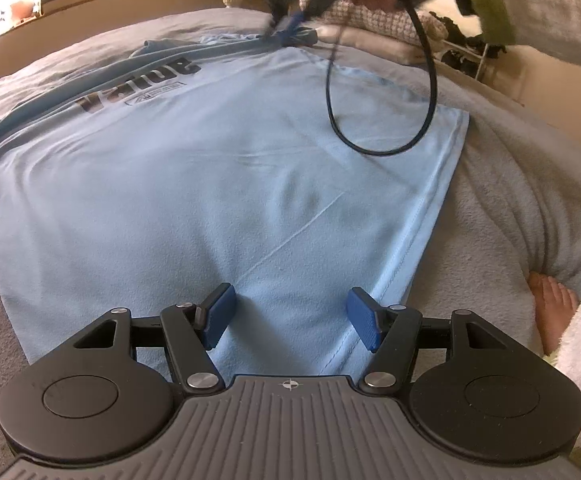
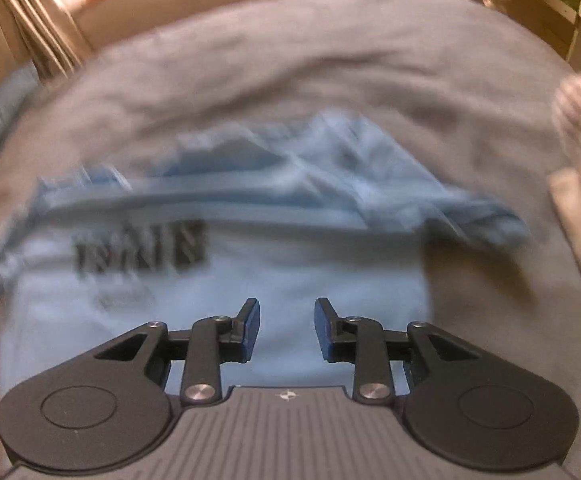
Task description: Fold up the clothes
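Both tongs, left [image 1: 290, 316] and right [image 2: 286, 328], angle downward, released, over T-shirt [image 1: 210, 184].

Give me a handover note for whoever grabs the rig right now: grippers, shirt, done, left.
Left gripper: open, empty, hovering over the hem end of the light blue T-shirt.
Right gripper: open, empty, above the shirt's printed end; that view is blurred.
Shirt lies on the grey blanket, one long side and sleeve already folded in over the print.
Left: the other side, then fold lengthwise.
A black cable hangs over the shirt.
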Demonstrator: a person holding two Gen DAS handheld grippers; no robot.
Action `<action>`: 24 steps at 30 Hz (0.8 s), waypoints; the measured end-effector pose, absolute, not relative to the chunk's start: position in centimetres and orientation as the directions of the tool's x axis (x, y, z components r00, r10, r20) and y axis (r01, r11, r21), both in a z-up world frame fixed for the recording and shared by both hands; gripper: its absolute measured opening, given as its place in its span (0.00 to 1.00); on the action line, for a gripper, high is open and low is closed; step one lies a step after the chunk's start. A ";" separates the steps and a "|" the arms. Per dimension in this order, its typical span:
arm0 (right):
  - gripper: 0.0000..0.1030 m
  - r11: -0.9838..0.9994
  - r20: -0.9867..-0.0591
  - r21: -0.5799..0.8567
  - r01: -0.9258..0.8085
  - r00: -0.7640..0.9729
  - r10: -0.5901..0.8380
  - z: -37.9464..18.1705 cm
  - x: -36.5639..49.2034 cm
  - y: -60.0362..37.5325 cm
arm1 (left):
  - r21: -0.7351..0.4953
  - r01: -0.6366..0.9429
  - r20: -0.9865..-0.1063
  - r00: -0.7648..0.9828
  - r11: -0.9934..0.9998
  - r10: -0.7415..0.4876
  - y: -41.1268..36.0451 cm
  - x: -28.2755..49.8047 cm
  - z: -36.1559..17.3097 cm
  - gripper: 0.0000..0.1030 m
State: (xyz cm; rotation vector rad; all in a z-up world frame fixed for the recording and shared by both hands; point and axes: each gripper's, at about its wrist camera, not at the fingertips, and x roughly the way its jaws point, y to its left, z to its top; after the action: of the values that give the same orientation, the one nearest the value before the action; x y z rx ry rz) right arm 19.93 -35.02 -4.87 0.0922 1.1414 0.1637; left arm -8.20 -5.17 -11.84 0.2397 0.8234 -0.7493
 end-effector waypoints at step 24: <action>0.30 0.990 -0.891 0.136 -0.037 0.433 0.139 -8.6 23.2 -33.4 | -0.067 0.678 -0.747 0.453 0.732 -0.487 -5.5 -8.3 -11.7 0.62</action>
State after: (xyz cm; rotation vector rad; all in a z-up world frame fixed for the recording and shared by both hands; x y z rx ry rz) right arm 23.19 -33.36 -8.62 0.1016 1.1184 0.1093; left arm -8.33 -5.48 -11.68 0.2555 0.8298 -0.7288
